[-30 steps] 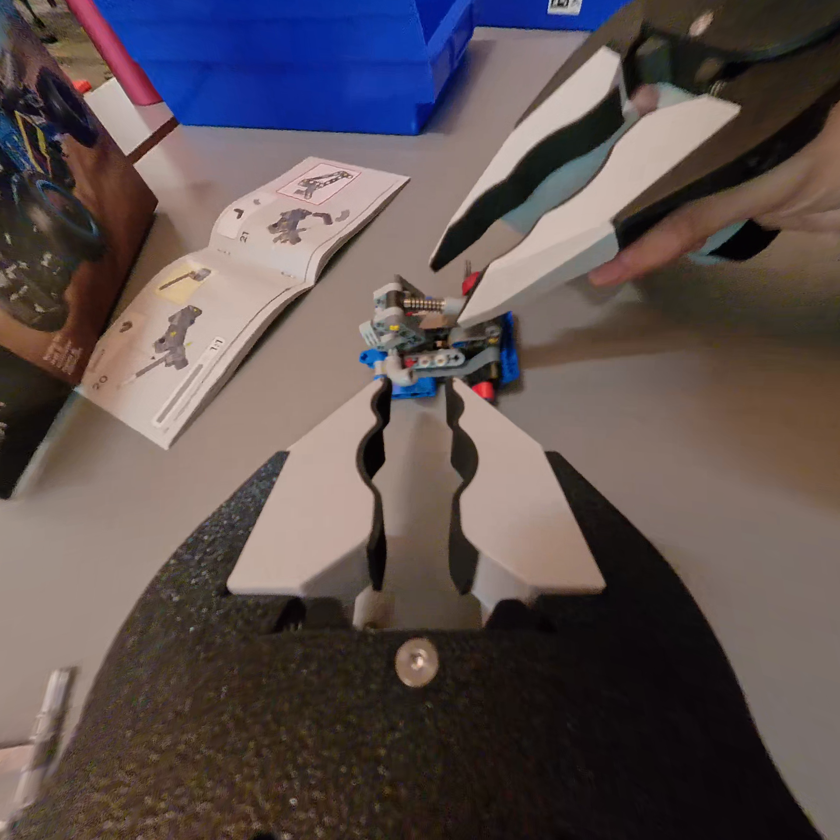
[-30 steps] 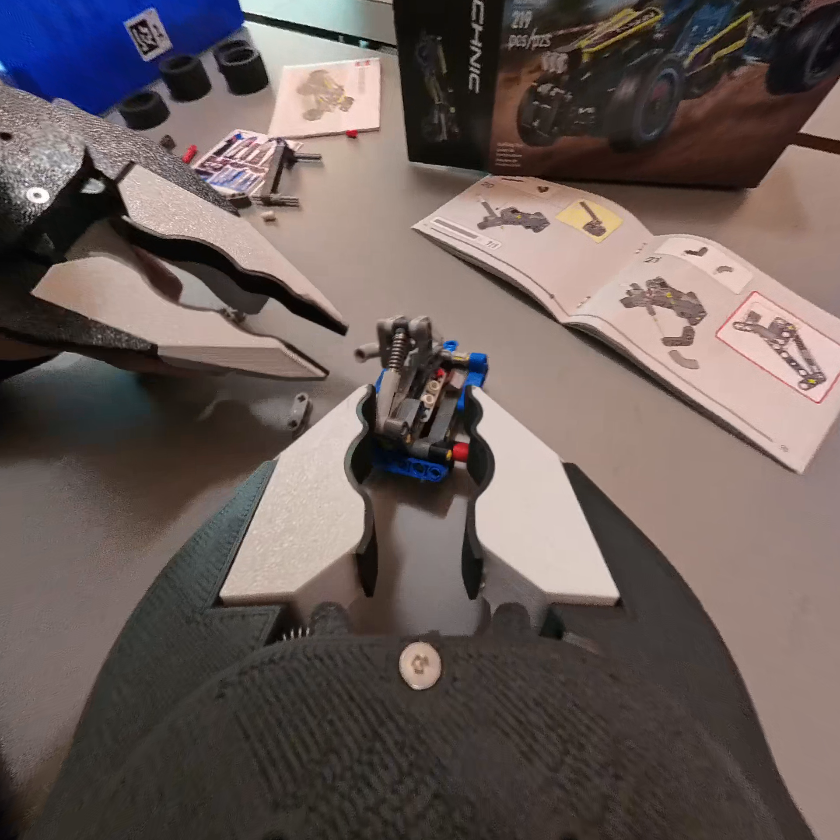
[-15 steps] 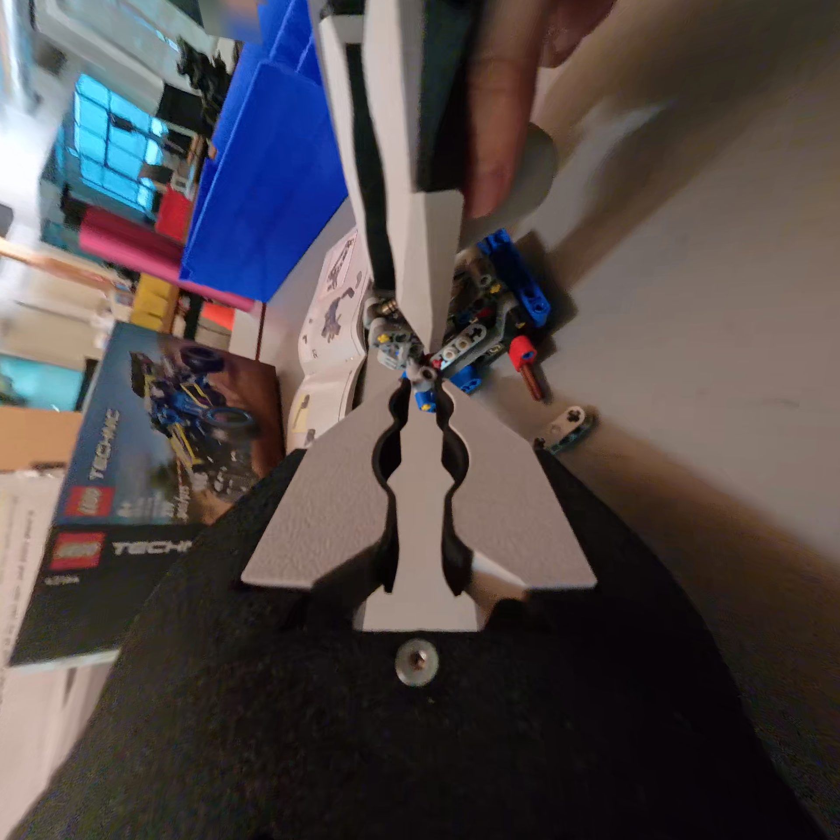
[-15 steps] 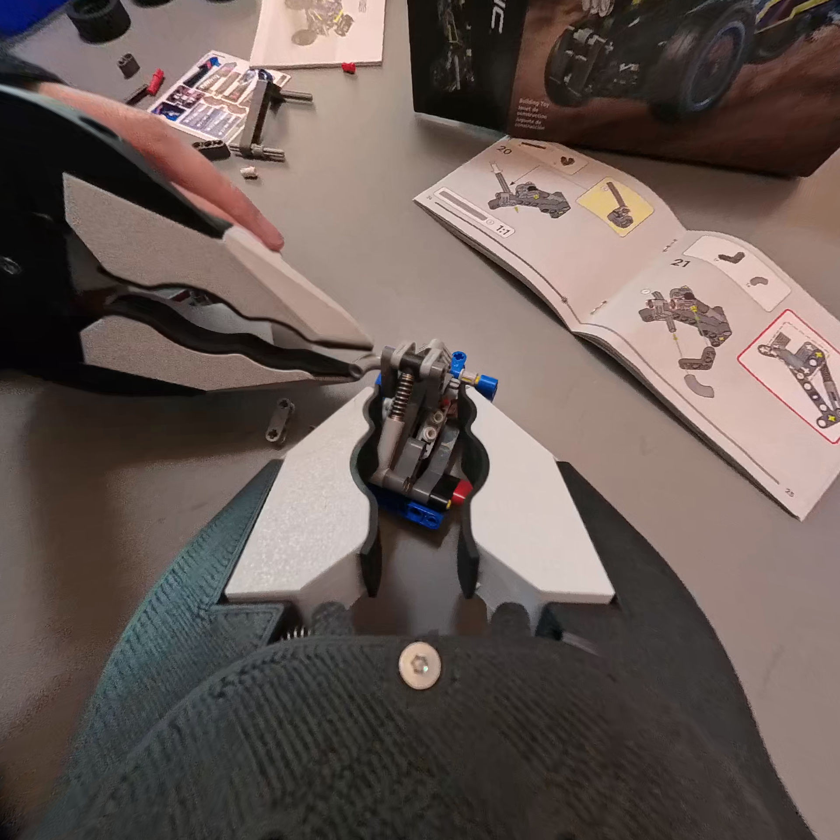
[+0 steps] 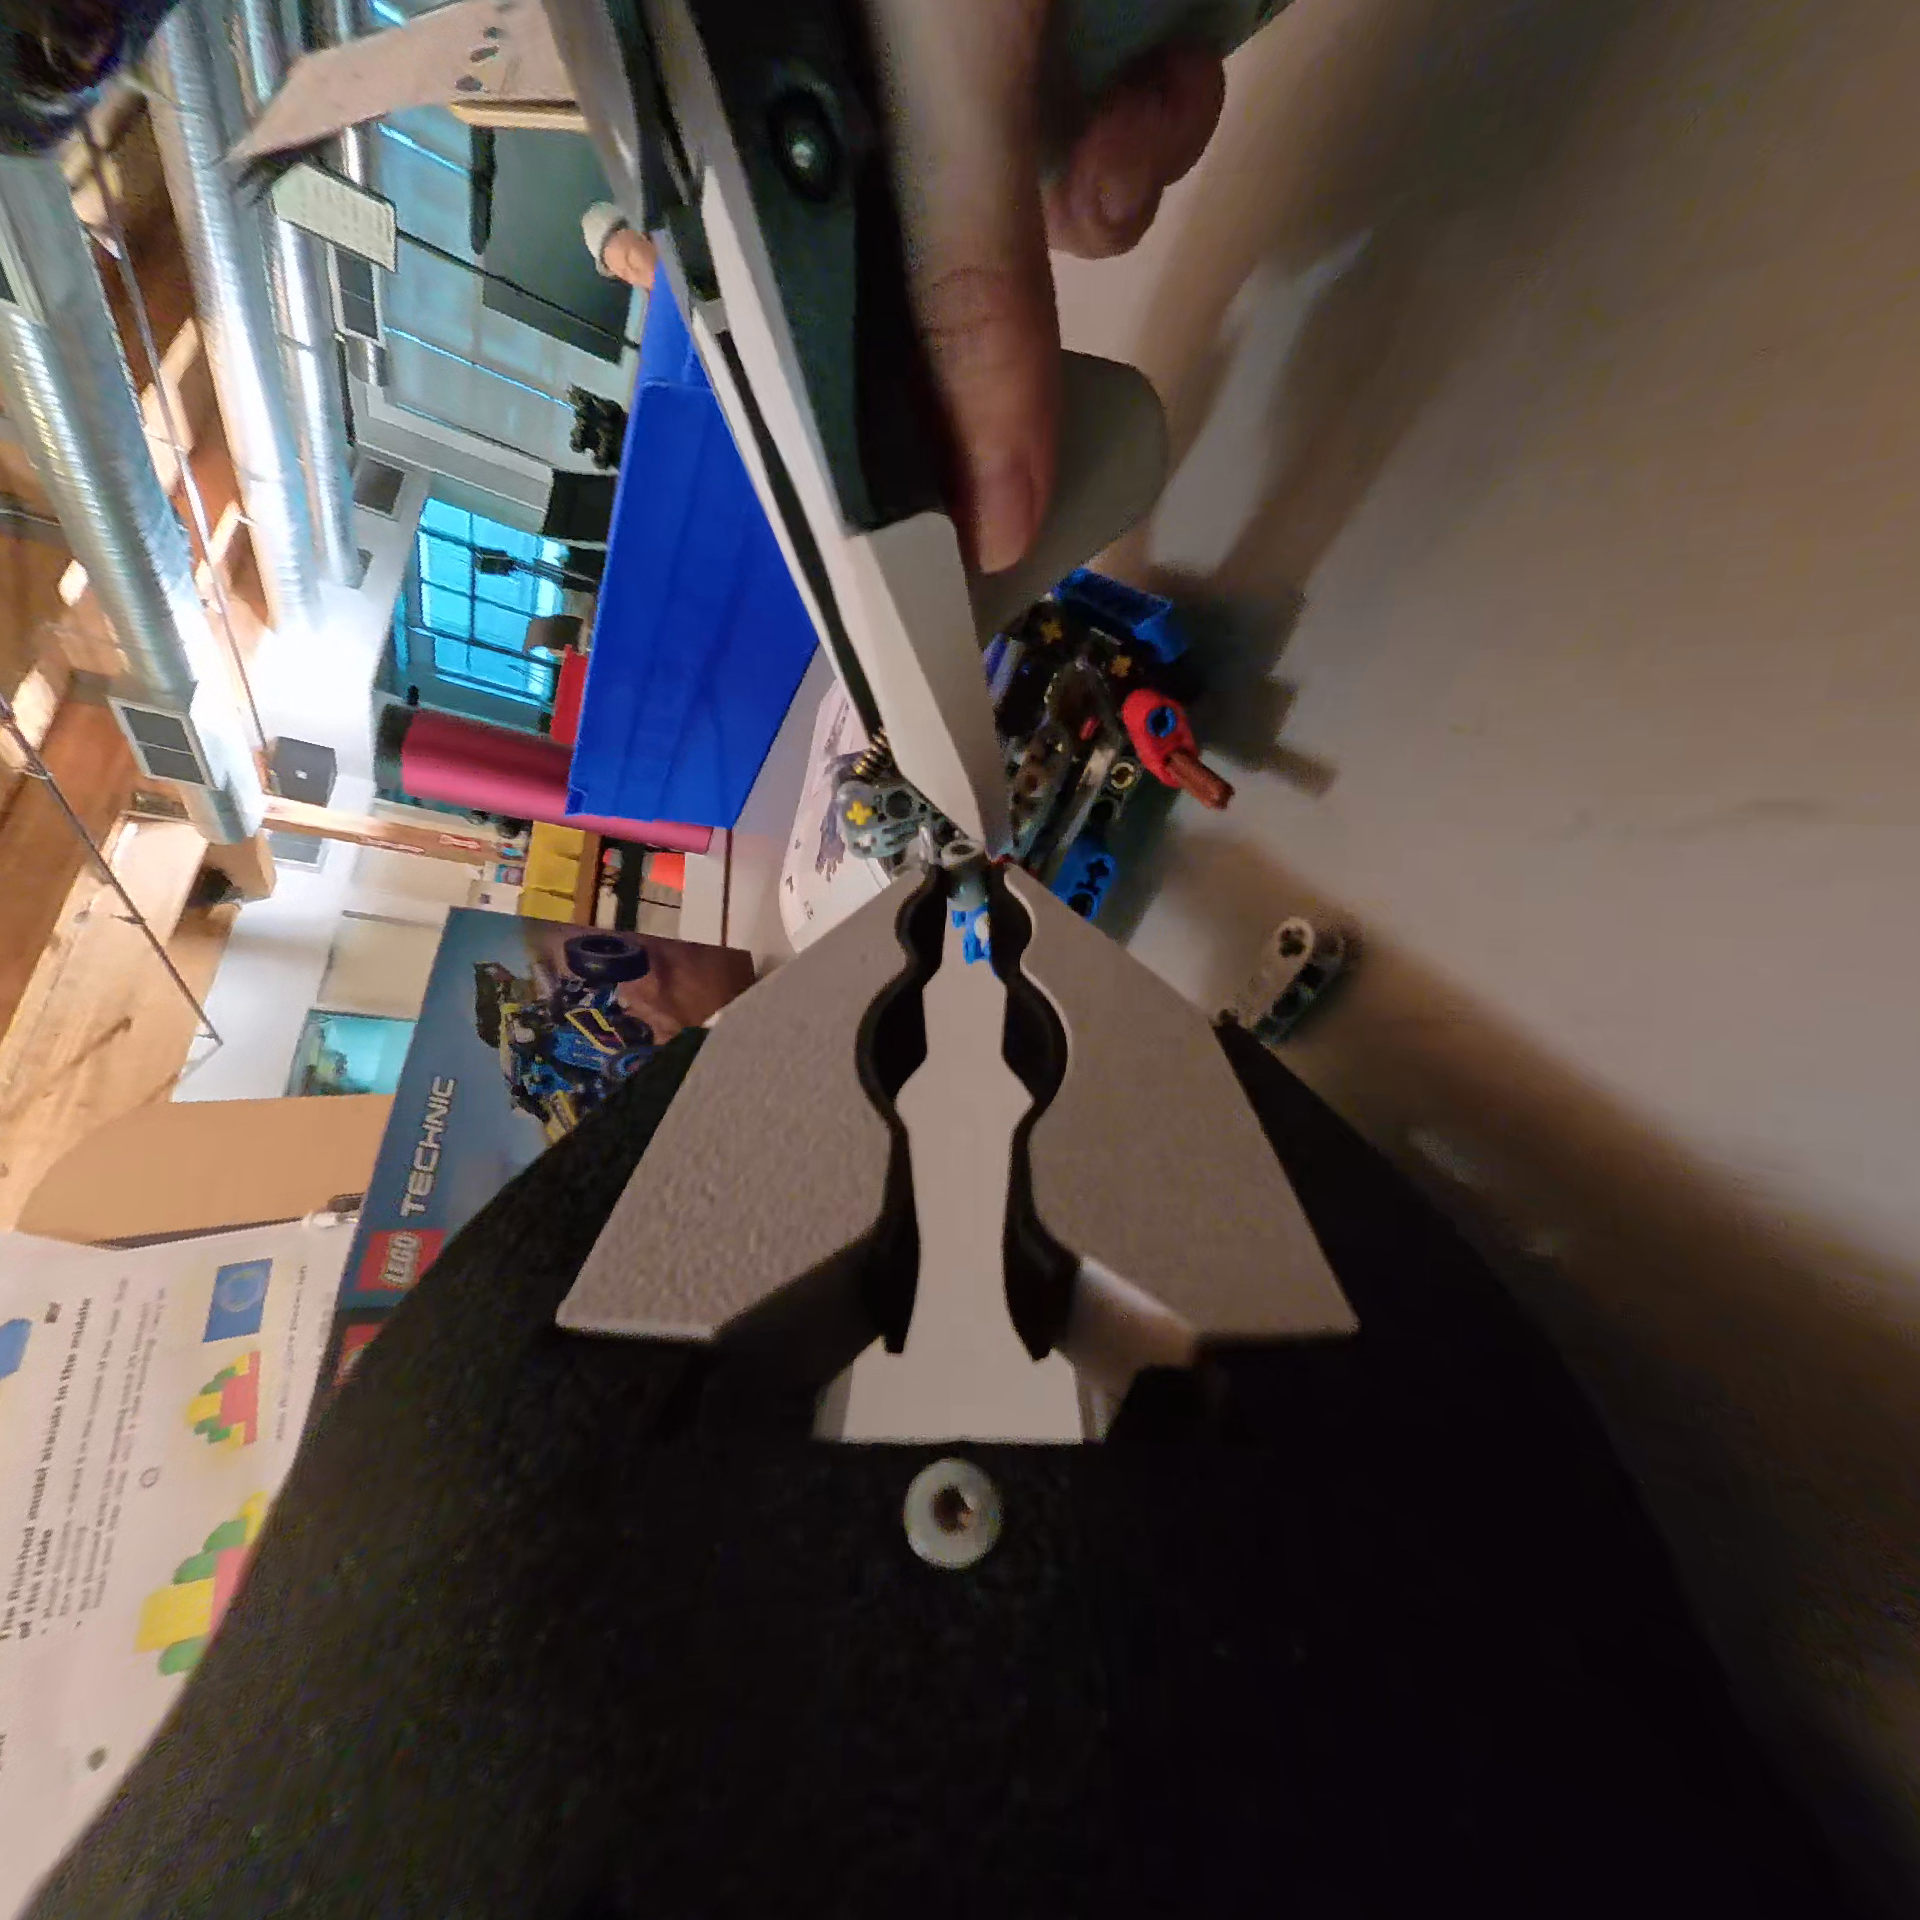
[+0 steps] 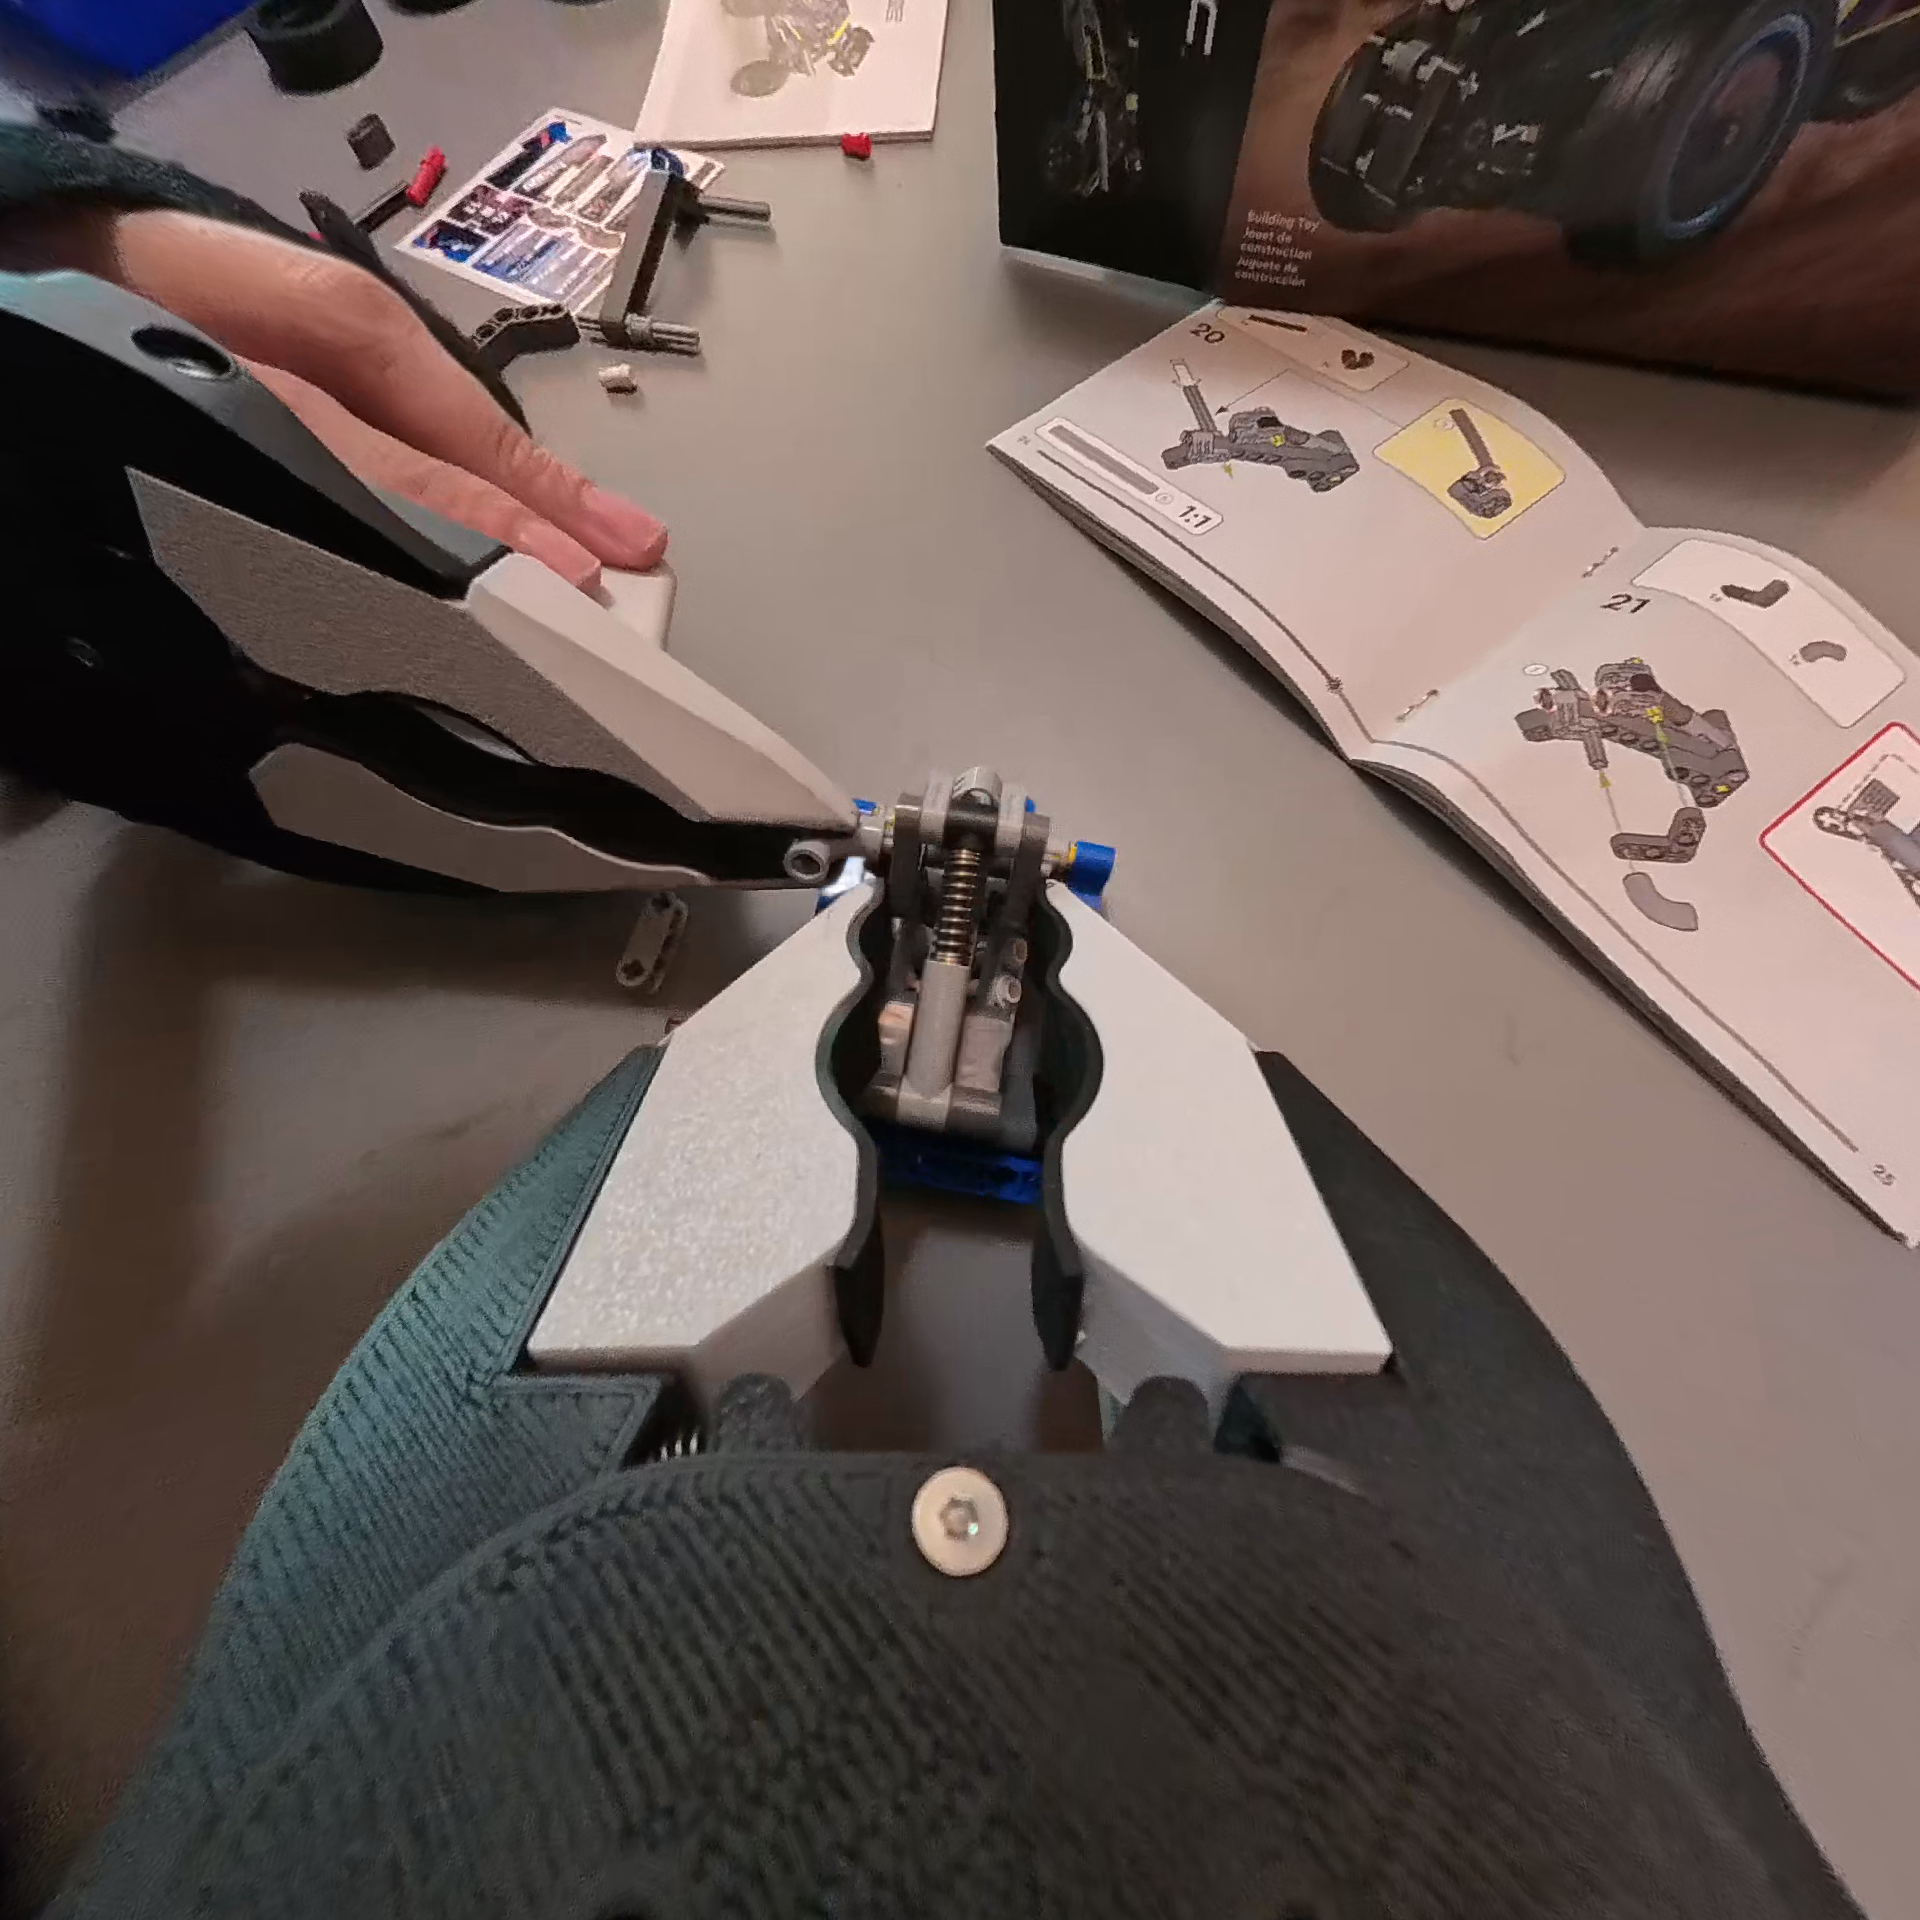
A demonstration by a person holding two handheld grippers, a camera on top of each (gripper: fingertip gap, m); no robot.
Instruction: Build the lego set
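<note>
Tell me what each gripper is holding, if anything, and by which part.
The right gripper clamps the grey-and-blue brick assembly by its two sides. The left gripper pinches the small grey pin sticking out of that assembly's upper left end.

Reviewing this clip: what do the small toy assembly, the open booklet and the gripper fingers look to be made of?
Toy assembly: moulded plastic, grey and blue, smooth with a slight sheen; its coiled spring looks like metal. Booklet: printed paper, matte, its pages curving at the fold. Right gripper fingers: probably hard printed plastic, light grey with a grainy surface, lined with dark pads that may be rubber.
</note>
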